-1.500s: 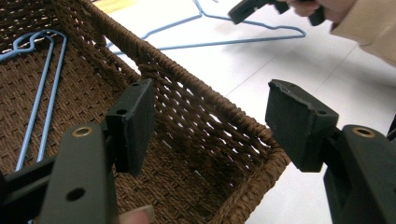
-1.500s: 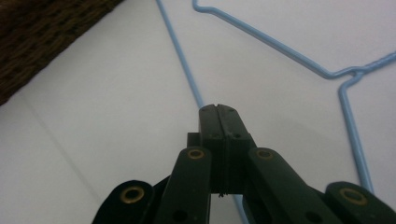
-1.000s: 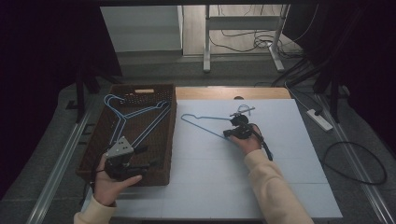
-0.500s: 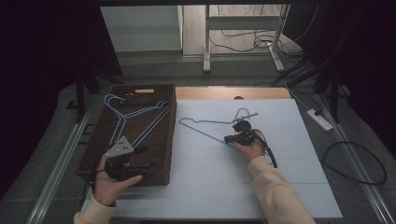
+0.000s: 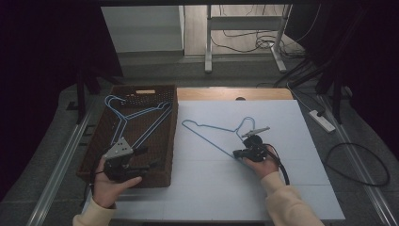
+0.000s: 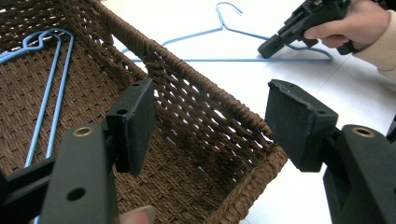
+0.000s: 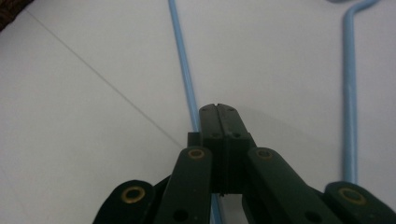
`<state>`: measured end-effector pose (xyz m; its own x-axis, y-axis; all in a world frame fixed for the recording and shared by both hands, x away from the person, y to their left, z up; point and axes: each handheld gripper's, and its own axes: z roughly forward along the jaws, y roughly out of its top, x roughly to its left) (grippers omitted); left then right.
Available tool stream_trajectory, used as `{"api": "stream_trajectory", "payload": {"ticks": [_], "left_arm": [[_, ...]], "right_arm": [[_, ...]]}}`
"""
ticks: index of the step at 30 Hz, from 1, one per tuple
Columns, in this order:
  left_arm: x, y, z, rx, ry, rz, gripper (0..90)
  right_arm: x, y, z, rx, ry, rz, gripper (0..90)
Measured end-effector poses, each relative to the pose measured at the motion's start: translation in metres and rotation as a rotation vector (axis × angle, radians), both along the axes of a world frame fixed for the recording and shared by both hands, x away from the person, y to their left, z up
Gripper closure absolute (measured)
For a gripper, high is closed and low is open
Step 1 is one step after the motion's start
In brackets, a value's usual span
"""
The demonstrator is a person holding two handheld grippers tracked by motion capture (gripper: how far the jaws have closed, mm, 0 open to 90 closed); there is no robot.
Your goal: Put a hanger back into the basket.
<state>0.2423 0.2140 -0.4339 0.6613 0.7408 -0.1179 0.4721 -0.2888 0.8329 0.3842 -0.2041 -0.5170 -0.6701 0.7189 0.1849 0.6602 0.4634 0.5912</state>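
A dim room with dark drapes and cables on the floor surrounds a white counter [image 5: 282, 197].

From the high view, a brown wicker basket [image 5: 94, 155] sits on the counter's left side with blue wire hangers [image 5: 141, 113] lying inside it. One more blue hanger [image 5: 207, 136] lies flat on the white surface to the basket's right. The left claw [image 5: 141, 160] hangs over the basket's near end, held in the left hand [image 5: 110, 186]. The right claw [image 5: 236, 153], in the right hand [image 5: 261, 165], meets the lone hanger's long straight bar near its near corner.

In the left gripper view, the left claw [image 6: 210, 121] stands wide open with nothing between its pads, straddling the basket's [image 6: 196, 116] near corner; hangers [image 6: 51, 84] rest on the weave inside, and the lone hanger [image 6: 224, 59] lies beyond with the right claw [image 6: 266, 49] down at its bar.

In the right gripper view, the right claw [image 7: 217, 108] is pressed fully together, and the hanger's [image 7: 183, 65] thin blue bar runs into the left side of its closed pads and comes out below them; another length of the wire runs at the right.
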Motion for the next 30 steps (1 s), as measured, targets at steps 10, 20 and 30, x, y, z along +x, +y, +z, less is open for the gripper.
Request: {"api": "stream_trajectory", "payload": {"ticks": [10, 20, 30], "left_arm": [[0.001, 0.000, -0.001, 0.000, 0.004, -0.001, 34.1], [0.001, -0.002, -0.001, 0.002, 0.003, -0.004, 34.2], [0.001, -0.003, -0.001, 0.003, 0.002, -0.004, 34.2]], "right_arm": [[0.000, -0.029, 0.004, -0.062, -0.056, -0.119, 90.0], [0.007, -0.045, 0.005, -0.103, -0.085, -0.181, 90.0], [0.039, -0.078, 0.005, -0.062, -0.076, -0.302, 90.0]]}}
